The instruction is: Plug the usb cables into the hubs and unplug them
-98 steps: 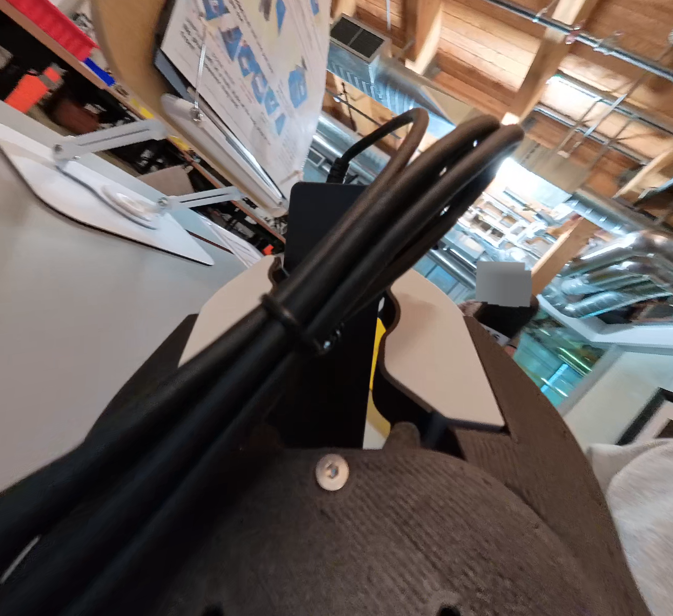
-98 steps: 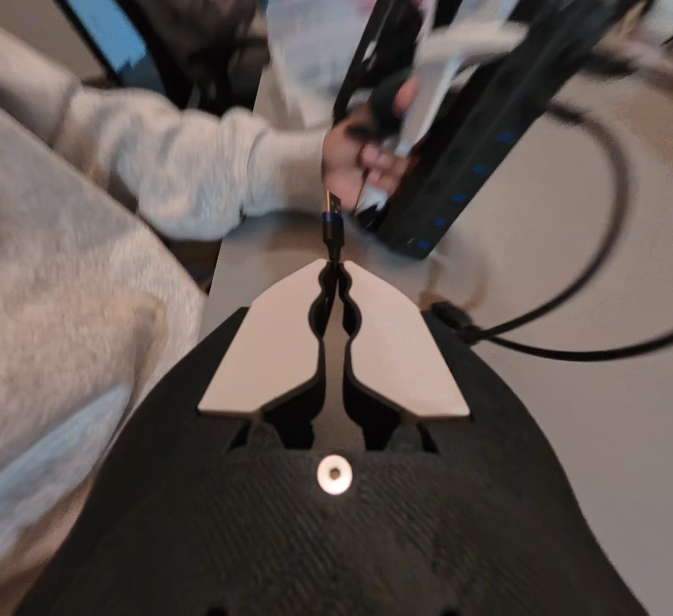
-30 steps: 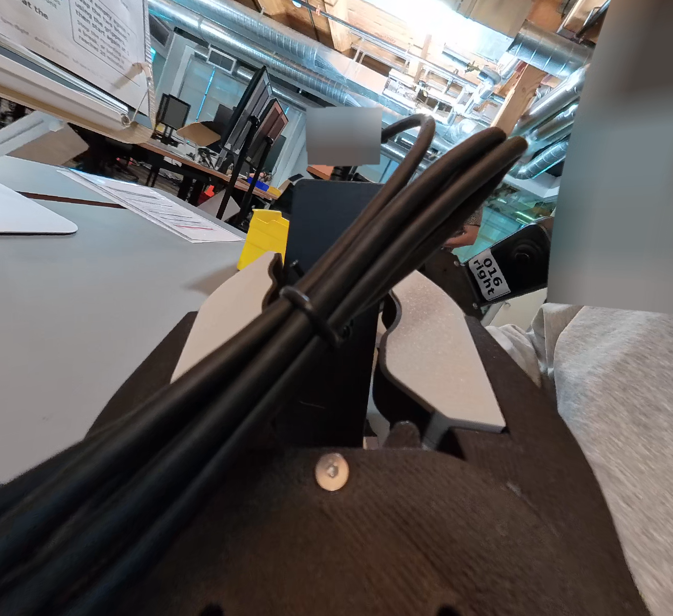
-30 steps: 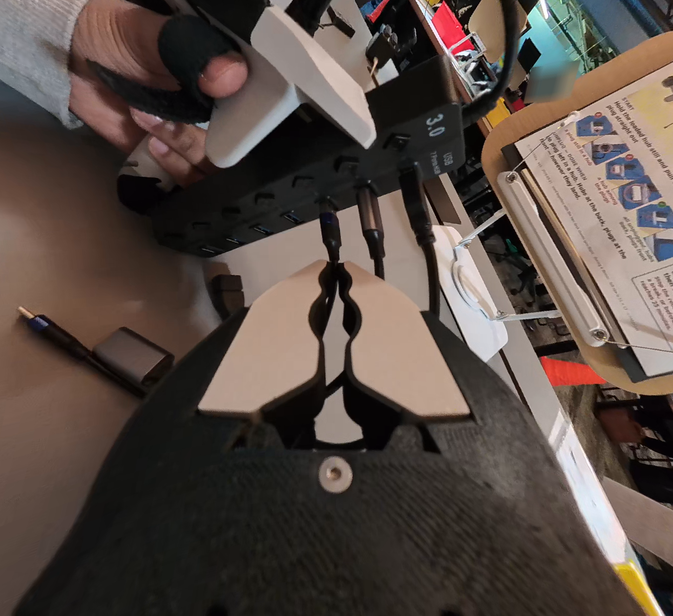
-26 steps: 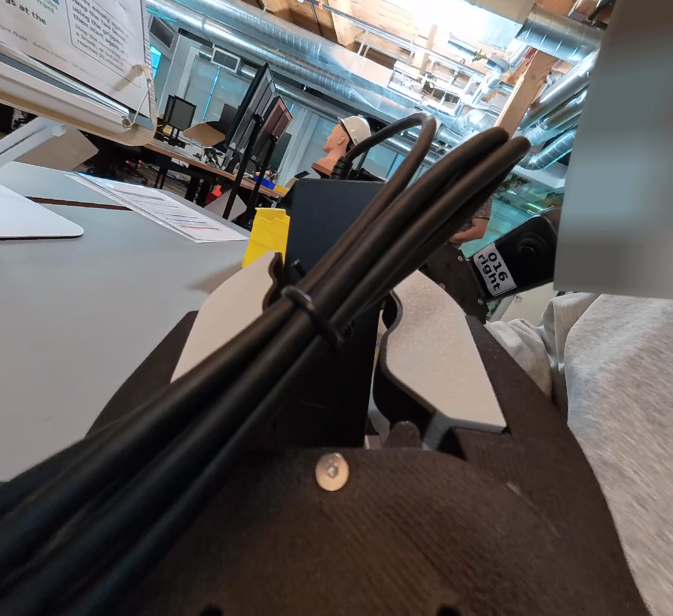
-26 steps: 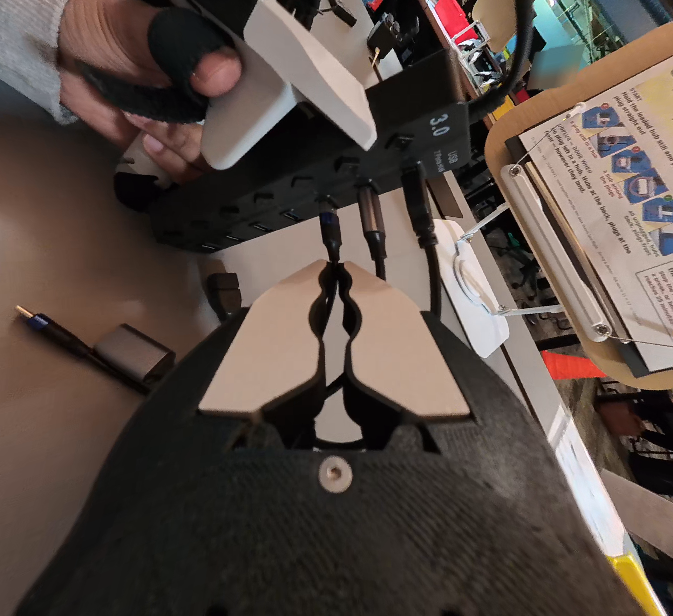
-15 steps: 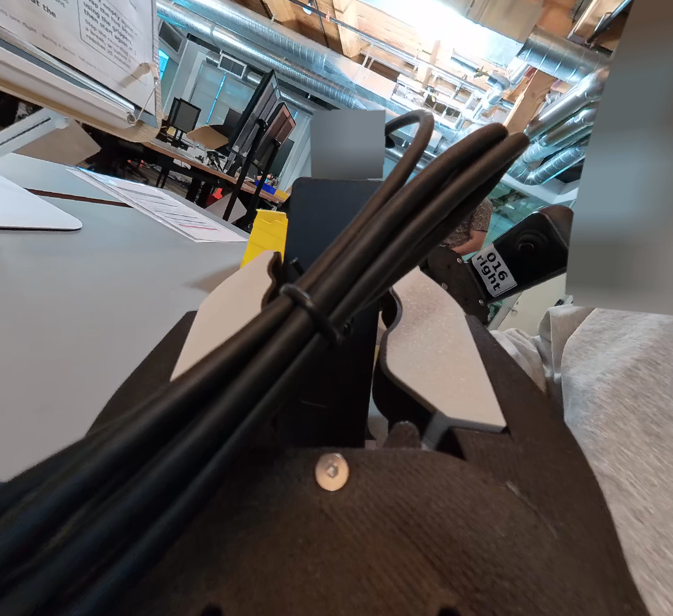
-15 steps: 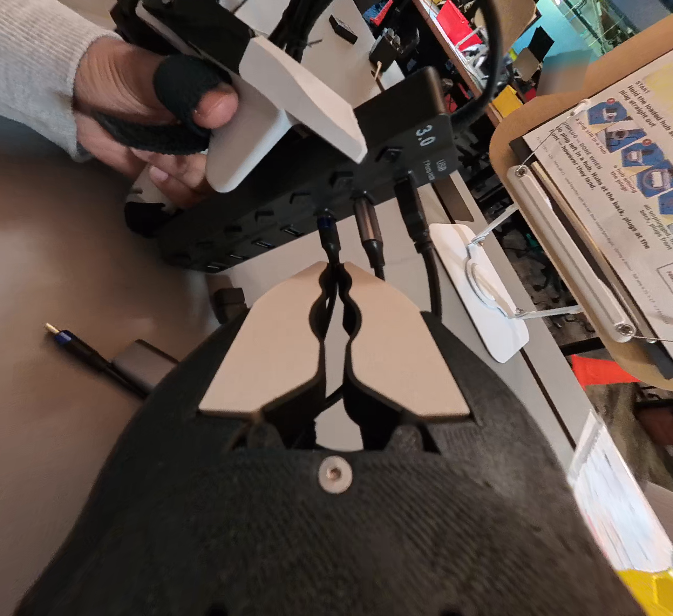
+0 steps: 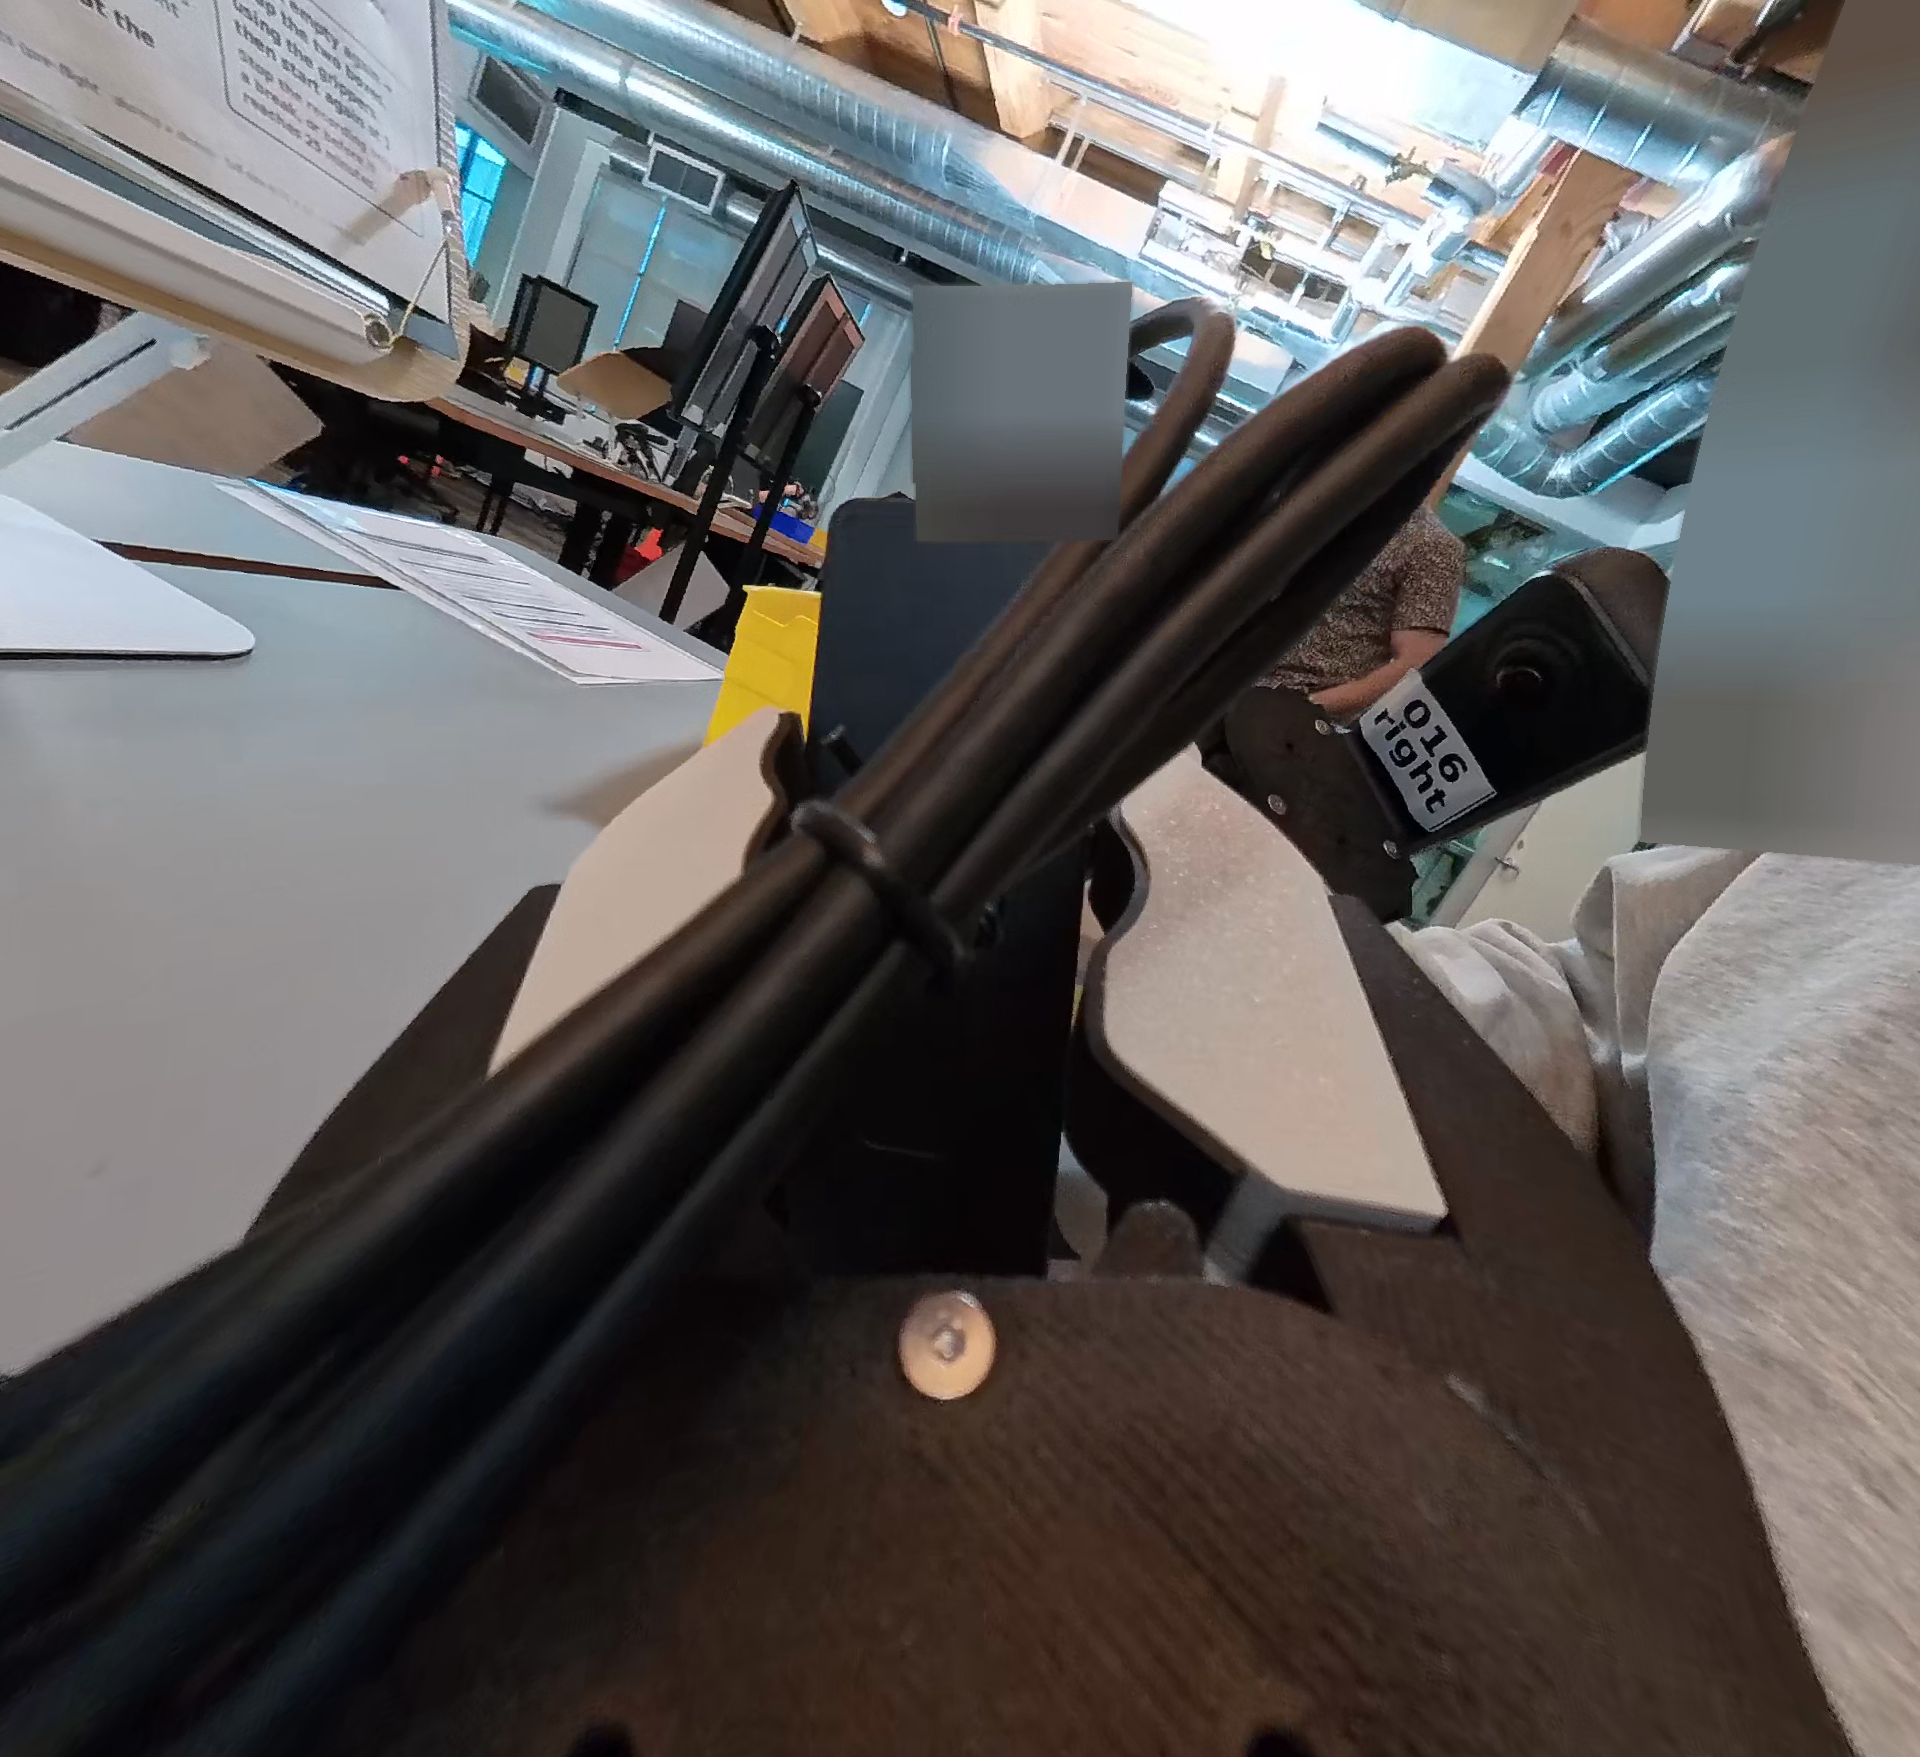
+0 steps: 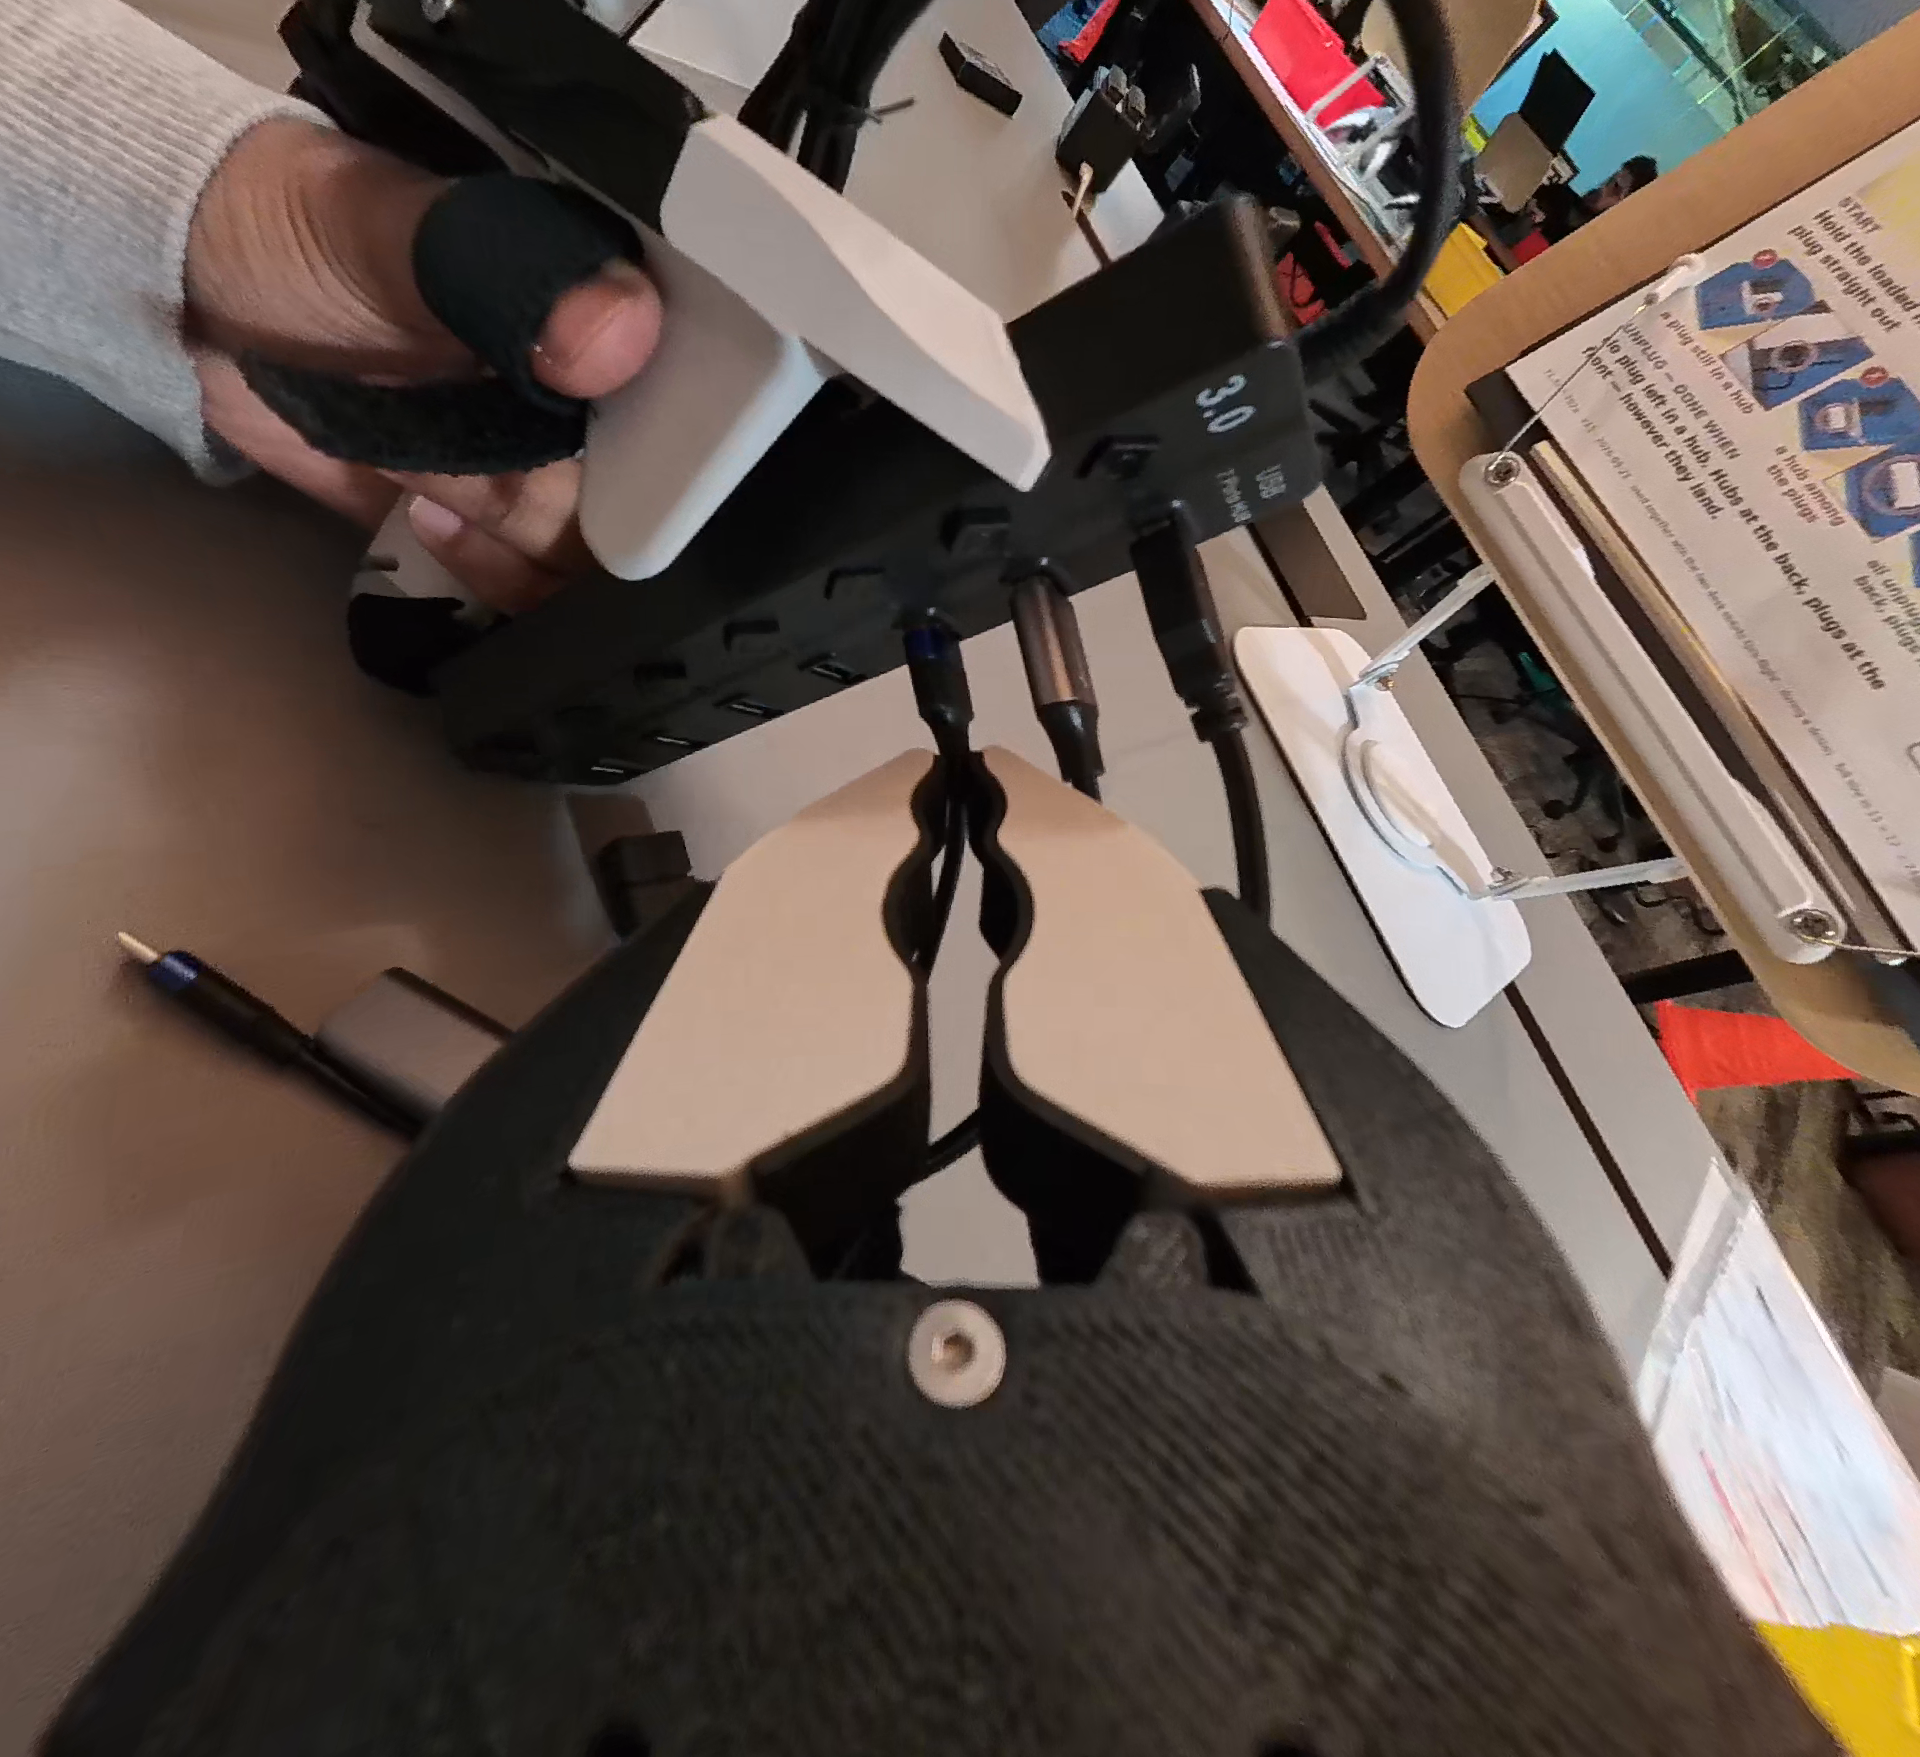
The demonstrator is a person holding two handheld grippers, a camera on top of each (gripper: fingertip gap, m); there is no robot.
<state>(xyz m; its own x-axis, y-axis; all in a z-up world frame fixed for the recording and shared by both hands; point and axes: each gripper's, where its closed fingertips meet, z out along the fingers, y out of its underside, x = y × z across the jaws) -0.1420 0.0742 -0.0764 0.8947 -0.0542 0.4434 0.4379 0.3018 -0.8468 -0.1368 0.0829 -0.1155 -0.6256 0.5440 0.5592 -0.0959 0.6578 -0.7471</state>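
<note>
My left gripper [image 9: 951,762] is shut on a long black USB hub [image 9: 914,627], held up off the grey table [image 9: 260,876], with a tied bundle of black cables [image 9: 883,876] lying over it. In the right wrist view the hub [image 10: 1132,325] shows its port row, and the left gripper [image 10: 831,325] clamps it from above. My right gripper [image 10: 958,762] is shut on a thin black USB cable just behind its blue-collared plug [image 10: 935,668], which sits in a hub port. A grey plug [image 10: 1049,658] and a black plug [image 10: 1184,627] sit in the neighbouring ports.
A loose blue-tipped cable [image 10: 208,990] and a small grey adapter [image 10: 405,1032] lie on the table at the left. An instruction sheet [image 10: 1766,419] hangs on a white stand [image 10: 1382,824] at the right. A yellow bin [image 9: 764,658] and a paper sheet [image 9: 499,606] lie farther back. There is about 4 cm between the tips of the two grippers.
The blue-collared plug, held free of the hub 3.3 s ago, now sits in a port. Over the last second both grippers keep their grips and the hub has tilted slightly.
</note>
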